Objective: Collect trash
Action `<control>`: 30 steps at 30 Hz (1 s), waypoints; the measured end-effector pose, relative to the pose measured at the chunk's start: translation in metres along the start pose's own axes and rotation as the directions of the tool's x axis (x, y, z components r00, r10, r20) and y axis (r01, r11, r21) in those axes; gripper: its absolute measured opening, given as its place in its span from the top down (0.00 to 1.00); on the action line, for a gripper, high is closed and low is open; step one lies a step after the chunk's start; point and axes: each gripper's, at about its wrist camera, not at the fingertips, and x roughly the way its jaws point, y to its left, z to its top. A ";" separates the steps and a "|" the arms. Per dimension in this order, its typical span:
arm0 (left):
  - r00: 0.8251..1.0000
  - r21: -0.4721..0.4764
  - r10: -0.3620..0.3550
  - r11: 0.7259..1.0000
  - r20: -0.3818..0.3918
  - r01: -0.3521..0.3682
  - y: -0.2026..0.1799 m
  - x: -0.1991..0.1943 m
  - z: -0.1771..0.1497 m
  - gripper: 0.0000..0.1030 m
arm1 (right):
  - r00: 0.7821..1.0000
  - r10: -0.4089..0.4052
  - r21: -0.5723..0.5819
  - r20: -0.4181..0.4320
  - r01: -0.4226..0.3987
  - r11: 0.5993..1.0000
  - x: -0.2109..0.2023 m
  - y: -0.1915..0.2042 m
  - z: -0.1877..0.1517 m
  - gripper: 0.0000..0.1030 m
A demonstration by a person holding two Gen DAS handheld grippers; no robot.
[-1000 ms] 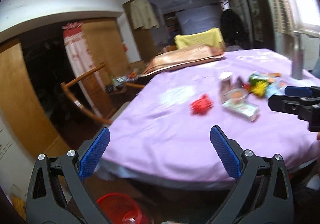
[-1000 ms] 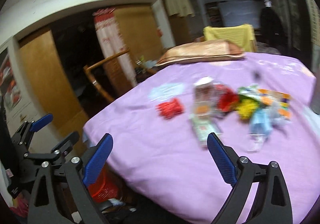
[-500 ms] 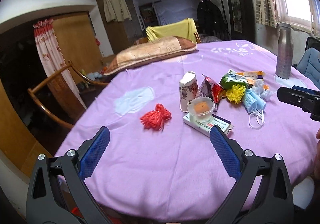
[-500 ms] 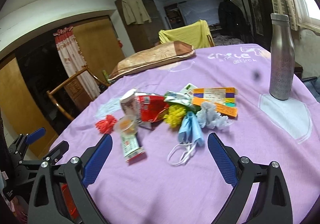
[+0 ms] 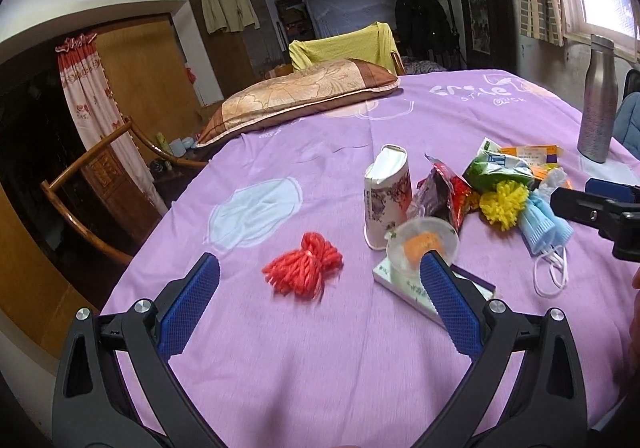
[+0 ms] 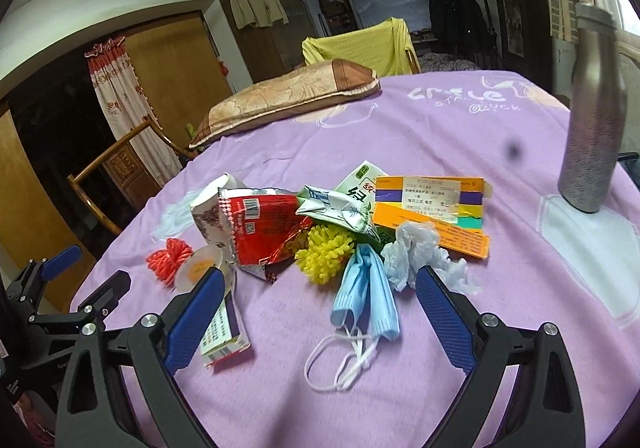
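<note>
Trash lies in a heap on the purple tablecloth [image 5: 320, 360]. In the left wrist view my left gripper [image 5: 318, 288] is open and empty just short of a red yarn tuft [image 5: 304, 268], with a paper cup [image 5: 386, 196], a clear lidded cup [image 5: 422, 244] and a flat box [image 5: 400, 284] to its right. In the right wrist view my right gripper [image 6: 320, 300] is open and empty over a blue face mask [image 6: 366, 292], near a yellow pompom [image 6: 324, 252], a red wrapper [image 6: 260, 224], crumpled plastic [image 6: 416, 252] and orange cartons [image 6: 432, 204].
A steel bottle [image 6: 594, 108] stands at the table's right side. A pillow [image 5: 296, 96] lies at the far edge. A wooden chair [image 5: 92, 184] stands off the table's left edge. The left gripper also shows at the left of the right wrist view [image 6: 68, 288].
Both grippers have swung up from the table's near edge and moved in over the tablecloth toward the trash. The red bin below has left view. Both stay open.
</note>
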 end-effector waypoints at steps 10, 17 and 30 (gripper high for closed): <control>0.999 0.016 -0.015 1.000 -0.040 0.016 -0.012 0.027 0.004 0.06 | 0.999 -0.052 0.009 -0.018 0.052 0.999 0.018 -0.010 0.001 0.06; 0.983 0.010 -0.152 0.988 -0.106 0.154 -0.018 0.037 -0.008 0.06 | 0.994 -0.081 -0.015 -0.077 0.080 0.997 0.031 -0.008 0.000 0.05; 0.910 -0.008 -0.348 0.935 -0.225 0.355 -0.052 0.054 -0.016 0.06 | 0.991 -0.107 0.083 -0.082 0.114 0.990 0.032 -0.024 -0.002 0.05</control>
